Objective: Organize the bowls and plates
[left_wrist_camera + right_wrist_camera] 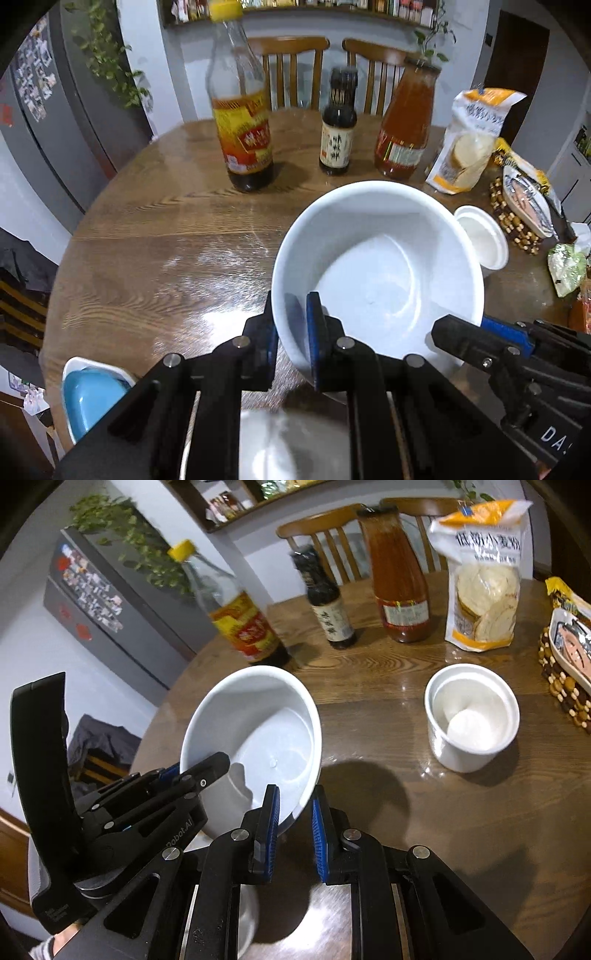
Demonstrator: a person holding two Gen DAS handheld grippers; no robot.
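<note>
Bowl (pixel 376 273): large, white, deep, empty, tilted above the worktop (pixel 155 258).
Left gripper (pixel 291 332): clamped on near-left rim.
Right gripper (pixel 293 823): clamped on near-right rim.

Both claws are black, angular linkages with silver round pivot screws, blue ribbed pads (pixel 271 812) and white lettering (pixel 554 437).

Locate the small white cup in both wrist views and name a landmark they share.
Left wrist view: the small white cup sits at the right, partly hidden behind the large white bowl.
Right wrist view: the cup stands fully visible, right of centre on the table.
Shared landmark: the red sauce bottle, beyond it.
</note>
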